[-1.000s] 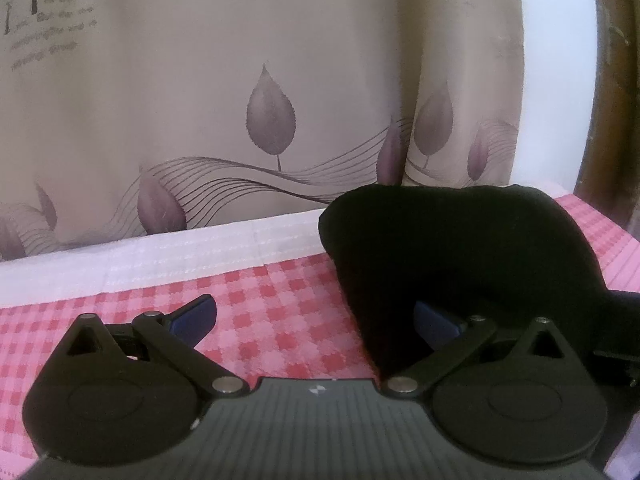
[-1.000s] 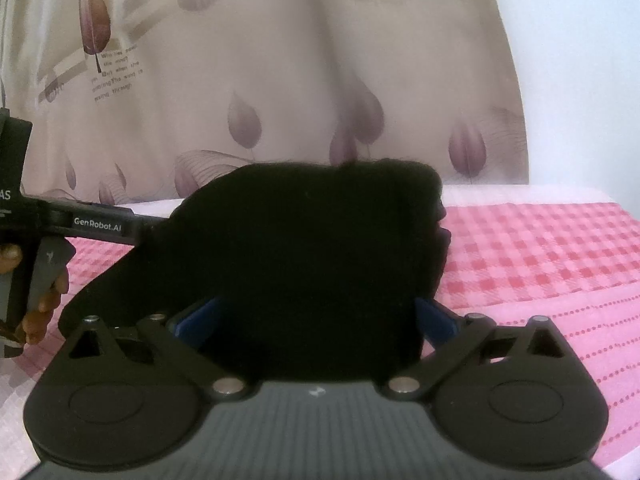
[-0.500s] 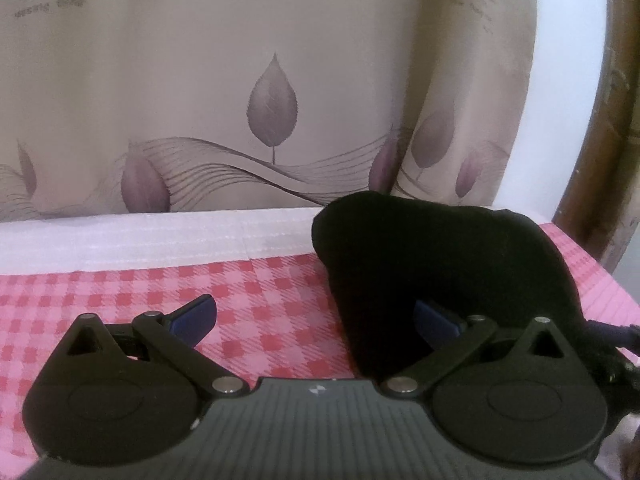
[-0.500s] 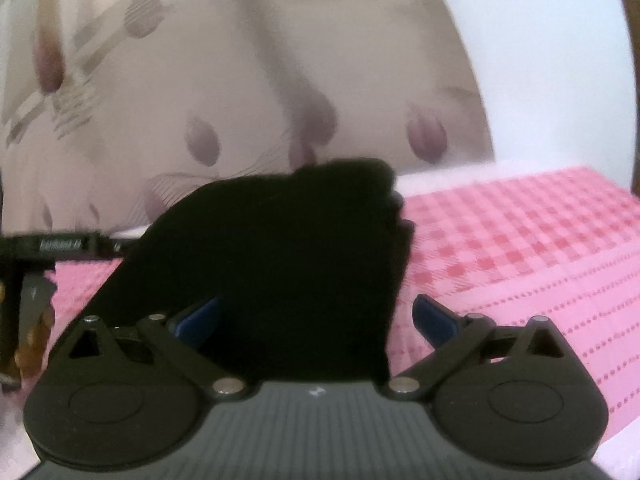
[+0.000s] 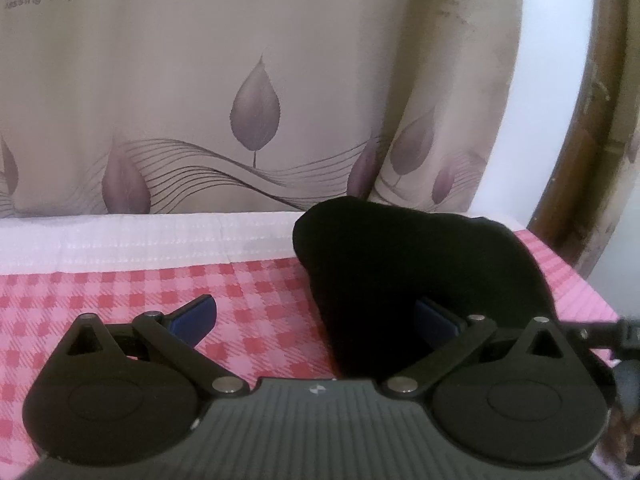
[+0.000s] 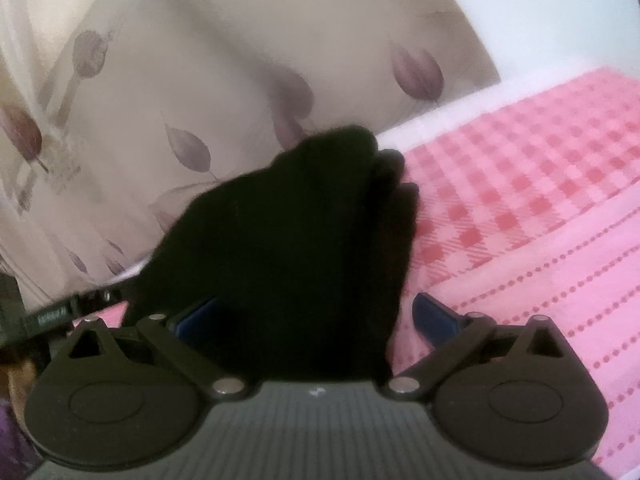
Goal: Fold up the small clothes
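A small black garment (image 5: 412,264) lies bunched on the pink checked cloth (image 5: 120,292). In the left wrist view it sits to the right, and covers part of the right blue finger (image 5: 434,316). My left gripper (image 5: 316,316) is open, with the garment's left edge between its fingers. In the right wrist view the garment (image 6: 288,240) fills the centre and reaches back to the gripper body. My right gripper (image 6: 316,316) is open, and the garment hides part of its left finger (image 6: 196,316). The other gripper's bar (image 6: 60,312) shows at the left.
A beige curtain with purple leaf prints (image 5: 256,120) hangs right behind the surface. A white strip of cloth (image 5: 140,236) runs along the far edge. A brown wooden frame (image 5: 592,120) stands at the right. Pink dotted fabric (image 6: 560,300) lies to the right.
The right wrist view has tilted and swung left, so the garment now looks narrower and the right finger is clear of it. The left view has turned slightly left. Both grippers stay open.
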`<action>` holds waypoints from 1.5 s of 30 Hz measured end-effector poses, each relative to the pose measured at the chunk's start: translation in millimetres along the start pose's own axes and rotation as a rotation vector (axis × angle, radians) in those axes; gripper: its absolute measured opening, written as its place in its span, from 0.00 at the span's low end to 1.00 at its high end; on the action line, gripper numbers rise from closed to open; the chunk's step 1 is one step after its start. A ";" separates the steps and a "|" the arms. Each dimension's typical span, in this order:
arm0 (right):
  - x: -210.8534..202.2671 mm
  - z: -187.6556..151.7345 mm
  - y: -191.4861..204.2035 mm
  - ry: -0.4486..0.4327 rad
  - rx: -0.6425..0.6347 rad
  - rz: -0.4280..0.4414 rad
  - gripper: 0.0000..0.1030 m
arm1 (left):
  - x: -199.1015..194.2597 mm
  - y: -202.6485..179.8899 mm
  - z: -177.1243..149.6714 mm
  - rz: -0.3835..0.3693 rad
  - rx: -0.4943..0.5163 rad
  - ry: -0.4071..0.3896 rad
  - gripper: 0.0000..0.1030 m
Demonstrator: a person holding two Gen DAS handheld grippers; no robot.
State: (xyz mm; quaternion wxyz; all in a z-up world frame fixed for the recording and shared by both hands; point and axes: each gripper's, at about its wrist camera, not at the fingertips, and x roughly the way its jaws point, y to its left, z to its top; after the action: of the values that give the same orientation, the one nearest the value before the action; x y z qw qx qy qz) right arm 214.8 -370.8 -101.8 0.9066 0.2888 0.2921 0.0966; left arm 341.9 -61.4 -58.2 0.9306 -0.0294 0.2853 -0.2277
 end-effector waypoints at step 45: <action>43.6 28.9 3.1 0.219 -0.135 0.311 0.59 | 43.8 12.1 -17.4 -0.376 -0.225 0.118 0.42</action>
State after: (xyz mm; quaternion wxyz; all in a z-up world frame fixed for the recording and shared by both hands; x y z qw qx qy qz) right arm 267.0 -366.9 -101.5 0.8609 0.2569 0.3338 0.2855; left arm 369.4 -68.6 -97.7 0.8442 -0.1722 0.3524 -0.3654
